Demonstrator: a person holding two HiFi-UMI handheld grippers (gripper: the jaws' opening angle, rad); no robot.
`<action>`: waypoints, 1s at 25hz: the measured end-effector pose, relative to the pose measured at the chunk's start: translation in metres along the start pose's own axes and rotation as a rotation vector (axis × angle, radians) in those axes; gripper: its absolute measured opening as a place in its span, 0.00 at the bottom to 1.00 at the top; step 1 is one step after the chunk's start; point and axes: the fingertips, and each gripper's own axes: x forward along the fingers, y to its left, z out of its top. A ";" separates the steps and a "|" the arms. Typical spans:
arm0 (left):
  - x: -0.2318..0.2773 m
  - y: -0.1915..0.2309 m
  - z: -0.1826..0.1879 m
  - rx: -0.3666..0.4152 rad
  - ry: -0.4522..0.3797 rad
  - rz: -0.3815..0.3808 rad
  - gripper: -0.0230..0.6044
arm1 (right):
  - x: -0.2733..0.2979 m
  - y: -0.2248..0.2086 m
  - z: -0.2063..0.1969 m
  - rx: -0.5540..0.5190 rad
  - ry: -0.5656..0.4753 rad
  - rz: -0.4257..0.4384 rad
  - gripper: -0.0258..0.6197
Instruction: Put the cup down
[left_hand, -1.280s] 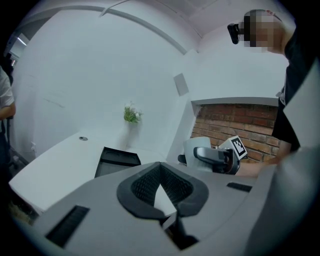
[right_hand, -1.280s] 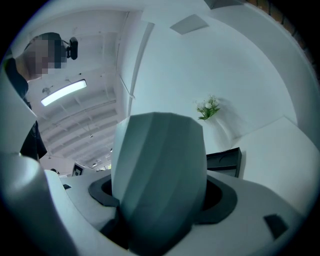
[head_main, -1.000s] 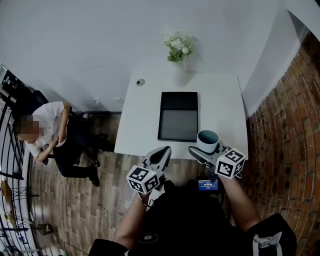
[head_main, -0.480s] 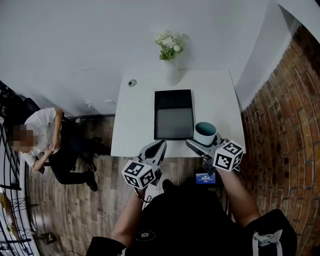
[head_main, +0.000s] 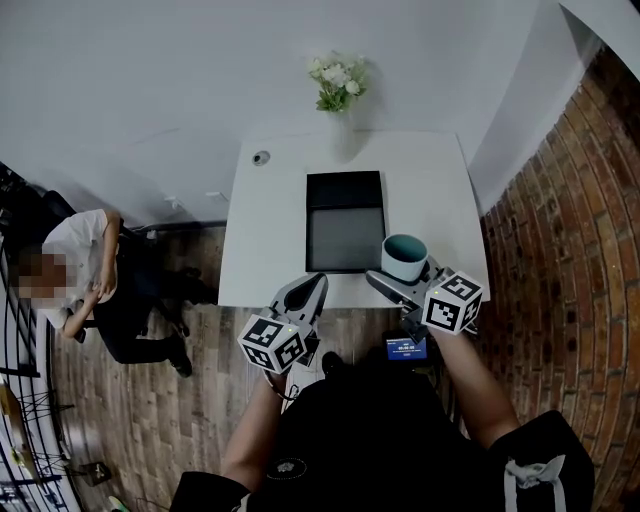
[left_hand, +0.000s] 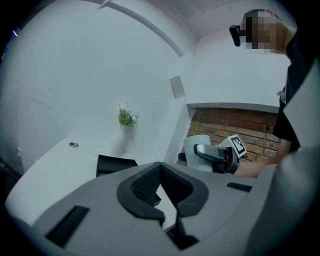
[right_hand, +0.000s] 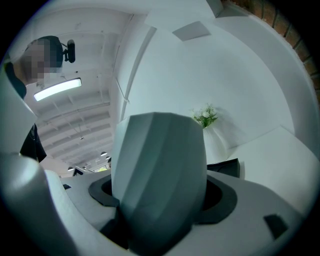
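The pale, faceted cup with a teal inside (head_main: 404, 256) sits clenched in the right gripper's (head_main: 408, 288) jaws at the white counter's (head_main: 265, 230) near right edge. Let go this close to the lip, it could topple off. The left gripper (head_main: 303, 298) is closed on nothing.

A pale, faceted cup (head_main: 404, 257) with a teal inside stands upright and looks empty, clamped at its lower body between the jaws of the right gripper (head_main: 401, 273). It sits over the near right edge of the white table (head_main: 440, 200), just beside the dark tray (head_main: 345, 225); whether its base touches the tabletop cannot be told.
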 end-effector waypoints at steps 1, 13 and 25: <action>0.000 0.000 0.000 -0.001 0.000 0.002 0.05 | 0.000 0.000 -0.001 0.001 0.002 0.001 0.65; -0.001 0.005 0.001 -0.002 -0.001 0.019 0.05 | 0.007 -0.002 -0.004 0.007 0.017 0.020 0.65; 0.007 0.017 -0.002 -0.034 0.023 0.053 0.05 | 0.040 -0.033 -0.032 0.062 0.118 0.051 0.65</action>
